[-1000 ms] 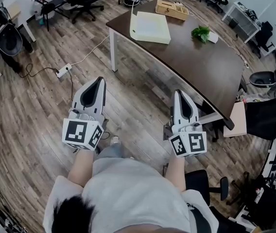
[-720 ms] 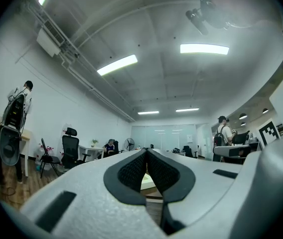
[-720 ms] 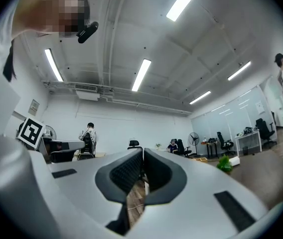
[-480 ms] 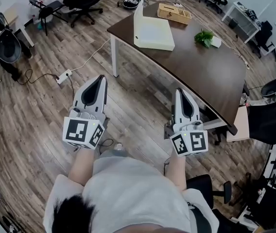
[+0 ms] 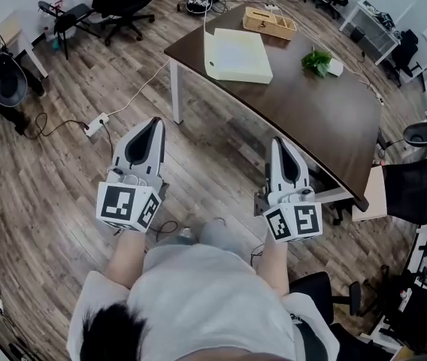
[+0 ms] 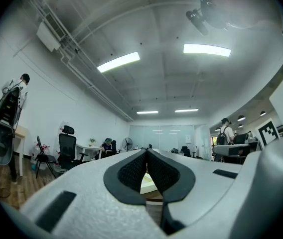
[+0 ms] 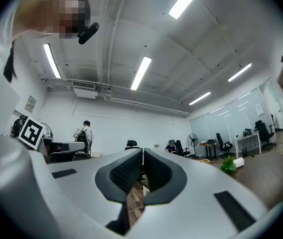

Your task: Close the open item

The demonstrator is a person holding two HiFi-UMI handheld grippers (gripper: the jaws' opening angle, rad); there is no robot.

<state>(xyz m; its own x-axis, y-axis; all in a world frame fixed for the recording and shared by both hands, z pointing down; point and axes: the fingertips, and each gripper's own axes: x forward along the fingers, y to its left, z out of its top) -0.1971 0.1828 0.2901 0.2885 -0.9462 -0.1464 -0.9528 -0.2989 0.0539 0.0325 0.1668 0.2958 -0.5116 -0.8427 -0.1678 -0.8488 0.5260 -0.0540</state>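
While the left gripper (image 5: 152,123) and right gripper (image 5: 279,143) are hanging, jaws together, well short of the open case (image 5: 237,55) on the worktop (image 5: 311,111), we are flagging a blunt push sliding it.

The left gripper (image 6: 146,151) is hiding most of the white case (image 6: 148,184); the wooden tray (image 5: 268,22) is showing contents too small to tell.
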